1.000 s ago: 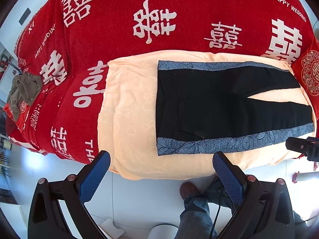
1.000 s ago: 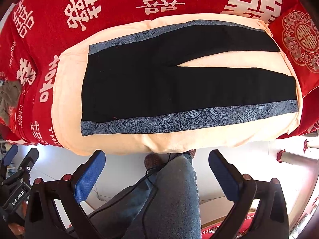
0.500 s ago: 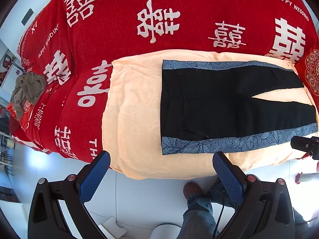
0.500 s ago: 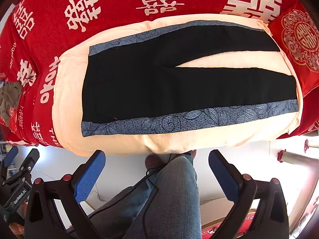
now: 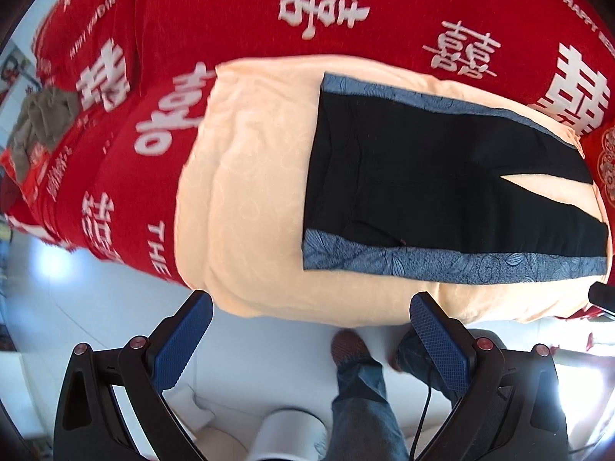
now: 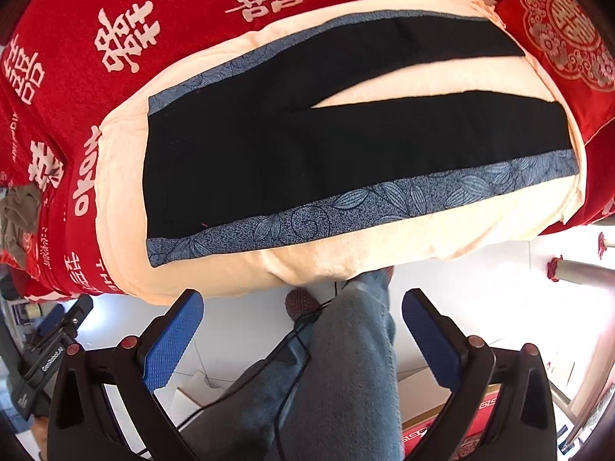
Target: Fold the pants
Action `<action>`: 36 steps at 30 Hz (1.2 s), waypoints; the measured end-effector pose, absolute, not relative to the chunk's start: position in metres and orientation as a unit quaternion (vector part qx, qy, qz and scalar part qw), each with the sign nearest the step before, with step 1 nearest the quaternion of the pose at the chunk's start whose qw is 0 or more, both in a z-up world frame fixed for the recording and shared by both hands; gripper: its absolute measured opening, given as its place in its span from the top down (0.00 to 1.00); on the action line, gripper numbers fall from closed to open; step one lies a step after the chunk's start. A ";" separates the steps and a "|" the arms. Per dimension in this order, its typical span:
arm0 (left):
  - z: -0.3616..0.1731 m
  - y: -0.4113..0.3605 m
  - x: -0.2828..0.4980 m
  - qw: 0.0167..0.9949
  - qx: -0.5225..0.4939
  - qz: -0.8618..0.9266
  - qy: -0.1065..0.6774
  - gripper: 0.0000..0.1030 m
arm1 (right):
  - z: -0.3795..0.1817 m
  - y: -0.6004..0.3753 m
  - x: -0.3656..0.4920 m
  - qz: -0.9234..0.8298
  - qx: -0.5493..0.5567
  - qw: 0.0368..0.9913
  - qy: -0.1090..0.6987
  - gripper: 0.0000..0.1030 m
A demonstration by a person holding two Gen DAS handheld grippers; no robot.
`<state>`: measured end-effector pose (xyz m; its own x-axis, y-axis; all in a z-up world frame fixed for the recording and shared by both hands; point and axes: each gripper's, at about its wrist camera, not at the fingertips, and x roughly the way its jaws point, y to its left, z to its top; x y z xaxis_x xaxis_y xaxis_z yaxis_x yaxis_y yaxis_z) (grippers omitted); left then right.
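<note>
Black pants (image 6: 346, 146) with blue patterned side bands are being displayed flat on a peach blanket (image 5: 250, 192), spread over a red bedcover (image 5: 230, 11). Left gripper (image 5: 311, 330) and right gripper (image 6: 303, 326) are being held wide apart, empty, short of the bed.

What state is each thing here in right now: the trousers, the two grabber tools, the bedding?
Pants: unfolded, flat, legs slightly apart.
Left gripper: open, empty, off the bed.
Right gripper: open, empty, off the bed.
Cream quilt: spread under the pants.
Red bedspread: spread over the bed.
Grey-brown cloth: crumpled at the far edge.
</note>
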<state>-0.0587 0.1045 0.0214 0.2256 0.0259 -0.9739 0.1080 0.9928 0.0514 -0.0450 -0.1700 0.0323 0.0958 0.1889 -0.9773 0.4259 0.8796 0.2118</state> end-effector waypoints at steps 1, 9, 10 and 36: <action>0.015 0.105 -0.059 0.777 0.042 -0.027 0.628 0.00 | 0.029 -0.173 -0.045 -0.078 0.239 0.703 0.666 0.00; -0.043 0.105 -0.046 0.741 -0.060 -0.008 0.669 0.00 | -0.045 -0.169 -0.029 0.025 0.358 0.647 0.673 0.00; -0.052 0.105 -0.044 0.737 -0.068 -0.003 0.672 0.00 | -0.058 -0.165 -0.026 0.040 0.375 0.637 0.673 0.00; -0.163 0.109 -0.023 0.710 -0.215 -0.102 0.662 0.00 | -0.218 -0.127 -0.008 0.129 0.653 0.542 0.513 0.87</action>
<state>-0.0229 0.1094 -0.1628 0.1017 -0.4296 -0.8973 -0.1402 0.8868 -0.4404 -0.0077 -0.1275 -0.2177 0.4411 0.8099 -0.3866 0.5294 0.1131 0.8408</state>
